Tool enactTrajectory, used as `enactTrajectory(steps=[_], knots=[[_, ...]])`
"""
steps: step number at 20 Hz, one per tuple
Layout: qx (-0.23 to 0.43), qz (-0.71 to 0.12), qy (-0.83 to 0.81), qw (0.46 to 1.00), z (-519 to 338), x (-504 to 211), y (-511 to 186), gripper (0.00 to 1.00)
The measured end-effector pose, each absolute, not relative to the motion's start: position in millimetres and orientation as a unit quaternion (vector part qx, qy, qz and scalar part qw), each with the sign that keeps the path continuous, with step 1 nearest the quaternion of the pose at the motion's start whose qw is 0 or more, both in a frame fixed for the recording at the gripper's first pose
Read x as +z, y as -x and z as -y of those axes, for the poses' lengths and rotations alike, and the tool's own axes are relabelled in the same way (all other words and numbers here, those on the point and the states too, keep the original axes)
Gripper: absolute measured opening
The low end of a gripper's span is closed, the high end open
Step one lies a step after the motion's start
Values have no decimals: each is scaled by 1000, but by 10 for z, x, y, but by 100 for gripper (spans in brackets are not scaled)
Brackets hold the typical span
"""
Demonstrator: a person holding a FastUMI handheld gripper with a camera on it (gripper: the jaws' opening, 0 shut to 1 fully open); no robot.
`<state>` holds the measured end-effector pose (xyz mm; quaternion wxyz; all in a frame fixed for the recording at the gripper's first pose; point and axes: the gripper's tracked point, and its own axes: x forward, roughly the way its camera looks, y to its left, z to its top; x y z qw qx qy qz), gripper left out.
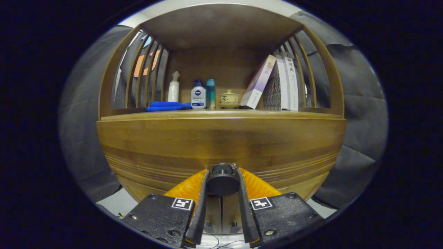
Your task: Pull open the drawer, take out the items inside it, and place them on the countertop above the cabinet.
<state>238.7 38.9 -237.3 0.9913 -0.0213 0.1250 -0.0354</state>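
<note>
A: Backdrop was the booth's black cloth; in front of it stood a wooden cabinet [221,138] with slatted sides. Its tabletop [221,114] carried, left to right: a blue cloth [166,105], a white pump bottle [173,88], a white-and-blue lotion bottle [198,95], a slim teal bottle [210,93], a small lidded ceramic pot [228,98], then a leaning box [258,83] against a row of books [285,83].

B: And the fingers?

A: The gripper [222,186] was at the drawer [221,162] front, fingers [200,207] clenched on the round black knob [222,181], one pad on each side. Both looked to be in contact.

B: Step?

A: Judged it as step one: knob grasped, drawer looked shut, contents hidden. Next move would call for a straight pull back along the drawer's travel, keeping the squeeze so the knob didn't slip out.

B: Obstacles?

A: Nothing between the fingers and the drawer. The concern was placement later: the tabletop was crowded along the back. The front strip looked free.
</note>
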Motion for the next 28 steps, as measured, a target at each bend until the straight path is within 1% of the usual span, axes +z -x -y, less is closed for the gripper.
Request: enactTrajectory(steps=[4, 10, 28], knots=[[-34, -134, 19, 990, -387, -2363, -2376, 43], [-39, -137, 25, 990, -391, -2354, -2281, 41], [-29, -140, 13, 990, -390, -2334, -1296, 41]])
